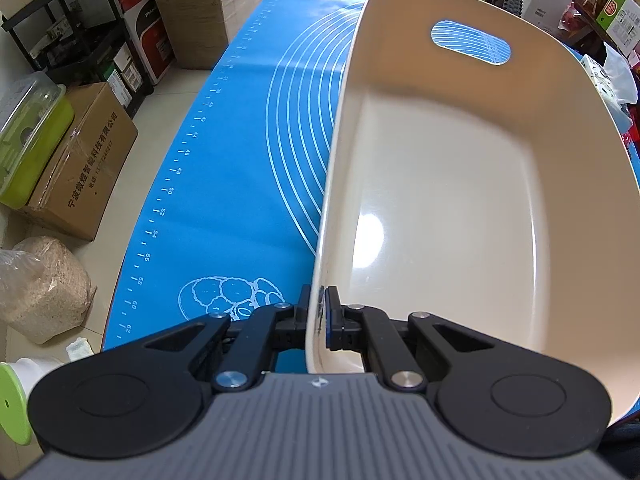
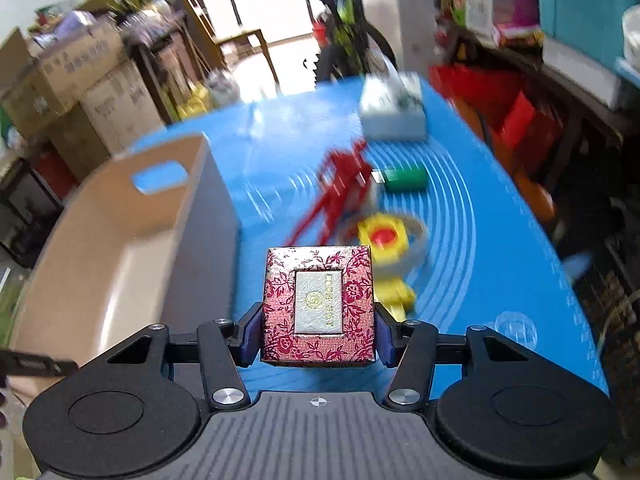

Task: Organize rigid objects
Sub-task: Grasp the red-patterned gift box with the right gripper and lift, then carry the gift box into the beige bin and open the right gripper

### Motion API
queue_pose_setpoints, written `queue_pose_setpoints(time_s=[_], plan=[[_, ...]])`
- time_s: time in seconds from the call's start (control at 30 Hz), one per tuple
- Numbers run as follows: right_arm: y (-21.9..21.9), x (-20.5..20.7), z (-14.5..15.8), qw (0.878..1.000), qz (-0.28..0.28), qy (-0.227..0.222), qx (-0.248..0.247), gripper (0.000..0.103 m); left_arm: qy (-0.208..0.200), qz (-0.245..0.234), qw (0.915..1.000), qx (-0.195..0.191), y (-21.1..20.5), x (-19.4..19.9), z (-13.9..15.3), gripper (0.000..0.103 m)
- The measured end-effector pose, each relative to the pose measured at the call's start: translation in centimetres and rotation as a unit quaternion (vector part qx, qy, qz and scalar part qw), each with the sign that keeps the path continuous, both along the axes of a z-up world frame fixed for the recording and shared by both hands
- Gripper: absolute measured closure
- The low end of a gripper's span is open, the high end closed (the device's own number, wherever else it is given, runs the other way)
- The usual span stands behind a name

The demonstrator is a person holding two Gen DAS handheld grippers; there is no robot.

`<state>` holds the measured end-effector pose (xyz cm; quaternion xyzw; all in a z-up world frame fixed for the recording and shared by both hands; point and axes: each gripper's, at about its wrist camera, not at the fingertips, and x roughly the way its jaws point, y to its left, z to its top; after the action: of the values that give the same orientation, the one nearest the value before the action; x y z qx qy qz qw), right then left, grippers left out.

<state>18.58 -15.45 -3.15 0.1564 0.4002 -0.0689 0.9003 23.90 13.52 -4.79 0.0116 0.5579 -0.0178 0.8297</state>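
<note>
The left gripper (image 1: pixel 321 314) is clamped on the near wall of the cream storage bin (image 1: pixel 440 184), steadying it on the blue baking mat (image 1: pixel 240 160). The right gripper (image 2: pixel 319 330) holds a red floral gift box (image 2: pixel 319 300) above the mat, just beside the bin. Step in hand: transfer. Next move likely requires carrying the box leftward over the rim, then releasing.

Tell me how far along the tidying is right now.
Nothing looks stowed yet: the beige bin shows an empty floor. In hand: the left gripper clamps the bin's near wall, and the right gripper holds a red floral box above the blue mat. Left: the green block, red toy, yellow toy and white box.
</note>
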Motion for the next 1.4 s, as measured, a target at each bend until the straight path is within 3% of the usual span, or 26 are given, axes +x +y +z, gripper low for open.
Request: queue_pose_setpoints(time_s=[0.23,0.43,0.7,0.97,1.1,1.4], plan=[[2.5,2.7,4.4,0.996,0.038,-0.076,-0.012,0.044,0.001,-0.005,1.0000,0.007,-0.4,0.1,0.1,0.096],[5.9,5.9,5.6,0.992,0.079,-0.099,-0.014,0.044,-0.004,-0.007,0.9999,0.011,-0.5,0.0,0.3,0.096],[10.7,8.5,4.2,0.987,0.138,-0.074,-0.033,0.044,-0.004,-0.010,0.9998,0.017,-0.6,0.0,0.3,0.096],[13.9,9.6,0.8,0.980,0.196,-0.003,-0.045,0.044,-0.004,-0.009,0.9997,0.021,-0.8,-0.1,0.3,0.095],[15.5,9.4,-0.7,0.972,0.223,0.033,-0.074,0.044,-0.004,-0.010,0.9997,0.023,-0.8,-0.1,0.3,0.095],[15.7,10.0,-1.9,0.965,0.240,0.078,-0.070,0.040,-0.005,-0.011,0.9997,0.022,-0.7,0.0,0.4,0.095]])
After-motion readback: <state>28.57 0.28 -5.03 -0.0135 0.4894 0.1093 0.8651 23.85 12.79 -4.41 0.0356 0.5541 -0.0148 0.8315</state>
